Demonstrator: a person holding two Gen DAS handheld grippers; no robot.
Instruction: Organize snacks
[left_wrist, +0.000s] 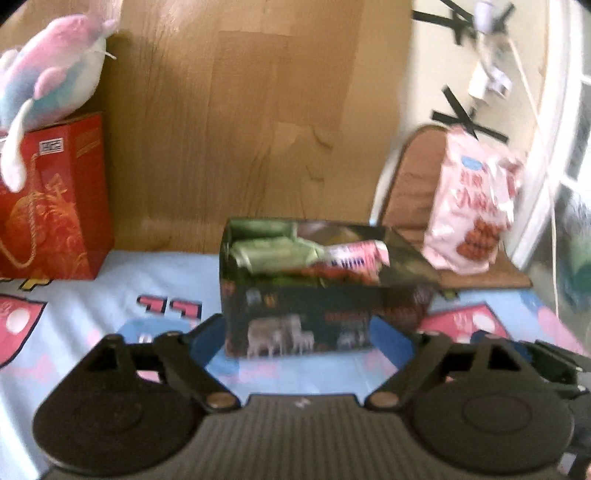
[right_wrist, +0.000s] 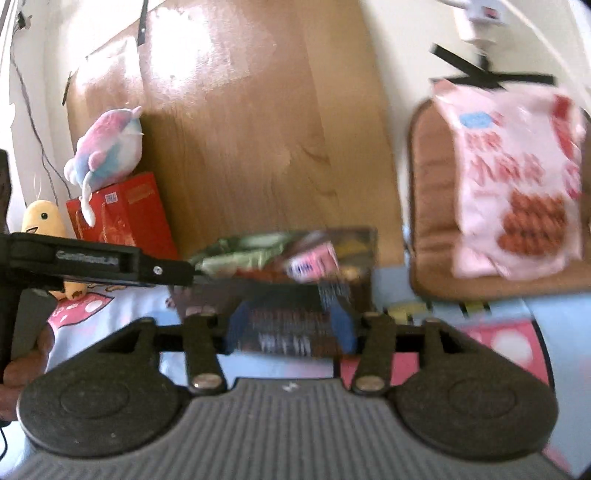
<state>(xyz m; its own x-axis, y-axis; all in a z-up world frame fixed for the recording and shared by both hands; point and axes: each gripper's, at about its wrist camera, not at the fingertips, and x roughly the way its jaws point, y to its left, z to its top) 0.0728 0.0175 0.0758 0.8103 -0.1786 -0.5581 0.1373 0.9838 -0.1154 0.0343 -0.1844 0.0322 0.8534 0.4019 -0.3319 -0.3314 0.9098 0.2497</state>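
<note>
- Sitting on a cartoon-printed sheet, apparently a bed: dark printed snack box, open at the top, backed by a wooden board.
- Contents: green packets and a pink-and-white packet, lying loosely above the rim; all blurred, count uncertain.
- Outstanding item: large pink snack bag, upright on a brown cushion to the box's right, well apart from it.
- Left tongs: spread wide, one blue finger at each side of the box's near face; no pressing visible.
- Right tongs: partly spread, close against the box's end; contact cannot be told through the blur.
- Handling, box: likely thin card, light, stiff at corners, walls yielding; take it low across opposite sides.
- Handling, pink bag: judged soft, crinkly, slippery, contents crushable; pinch the top seam or a corner, not the belly.
- Bystanders: red gift bag, plush dolphin, yellow plush.
</note>
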